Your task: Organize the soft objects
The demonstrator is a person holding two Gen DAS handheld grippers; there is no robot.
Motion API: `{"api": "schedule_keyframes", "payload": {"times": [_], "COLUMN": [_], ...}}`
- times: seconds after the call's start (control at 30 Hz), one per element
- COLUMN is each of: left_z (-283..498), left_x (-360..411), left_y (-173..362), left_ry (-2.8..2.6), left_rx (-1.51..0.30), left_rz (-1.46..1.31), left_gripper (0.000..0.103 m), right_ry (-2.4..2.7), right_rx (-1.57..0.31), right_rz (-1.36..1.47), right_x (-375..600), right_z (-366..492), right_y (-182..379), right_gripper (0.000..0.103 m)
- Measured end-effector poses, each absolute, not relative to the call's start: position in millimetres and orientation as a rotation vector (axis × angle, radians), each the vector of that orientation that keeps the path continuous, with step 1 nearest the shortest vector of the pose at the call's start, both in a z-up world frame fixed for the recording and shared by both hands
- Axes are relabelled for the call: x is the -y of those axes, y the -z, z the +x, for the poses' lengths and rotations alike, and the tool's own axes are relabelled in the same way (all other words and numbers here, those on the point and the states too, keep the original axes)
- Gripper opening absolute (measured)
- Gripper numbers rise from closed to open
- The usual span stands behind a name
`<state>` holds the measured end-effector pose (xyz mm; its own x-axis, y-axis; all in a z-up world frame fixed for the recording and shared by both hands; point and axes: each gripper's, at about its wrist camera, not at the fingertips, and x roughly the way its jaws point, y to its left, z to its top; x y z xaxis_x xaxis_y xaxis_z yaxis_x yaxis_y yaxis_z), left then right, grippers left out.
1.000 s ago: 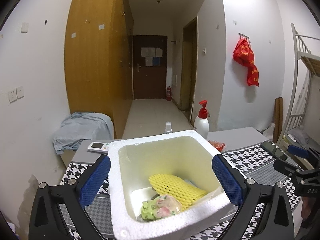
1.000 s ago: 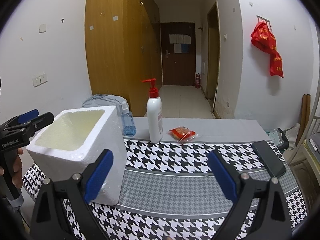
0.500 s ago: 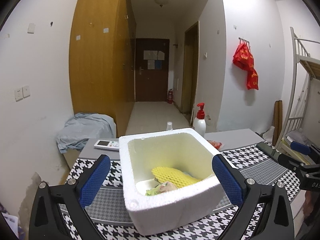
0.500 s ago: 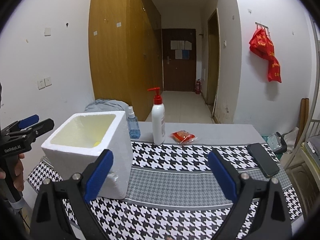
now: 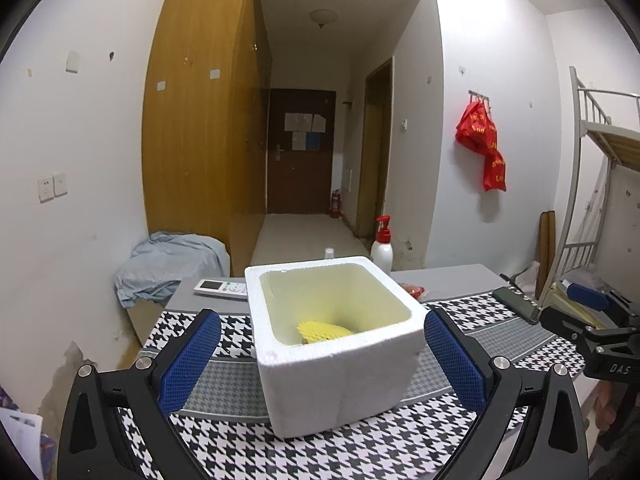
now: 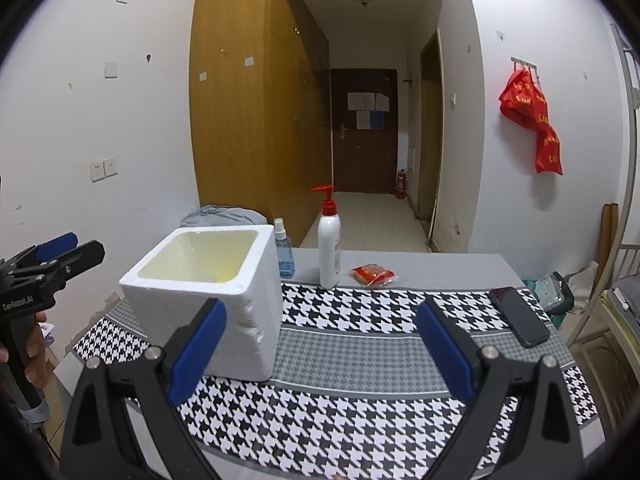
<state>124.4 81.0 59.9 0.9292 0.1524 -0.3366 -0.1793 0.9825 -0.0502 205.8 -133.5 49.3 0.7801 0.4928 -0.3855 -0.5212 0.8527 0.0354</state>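
The white square foam box (image 5: 336, 356) stands on the black-and-white houndstooth tablecloth (image 6: 360, 312) with a yellow foam net sleeve (image 5: 322, 330) inside, while the left gripper (image 5: 322, 356) and right gripper (image 6: 320, 350) both gape wide, holding nothing.

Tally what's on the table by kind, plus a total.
Foam box: 1
Bottles: 2, pump bottle and spray bottle
Red packet: 1
Phone: 1
Remote: 1
Total: 6, not counting the yellow foam net inside the box.
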Motion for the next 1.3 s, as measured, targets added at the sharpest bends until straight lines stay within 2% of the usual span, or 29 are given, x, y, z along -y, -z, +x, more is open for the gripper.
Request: {"api": "schedule_keyframes", "payload": {"times": [0.67,1.3], "left_z": [51.4,8.3], "left_x": [-49.1,-30.0], "left_y": [-66.3,-48.1], "left_ry": [-0.147,-0.168], "left_rx": [-0.242,-0.162], "left_rz": [-0.055,-0.033], "left_gripper": [0.102,0.102], "right_ry": [-0.574,-0.604], "right_rx": [-0.337,-0.273], "right_rz": [-0.063,-0.065], "right_x": [153.5,152.9], "right_z": [149.0,99.6], "right_y": [-51.2,-39.6], "right_gripper": [0.099,0.102]}}
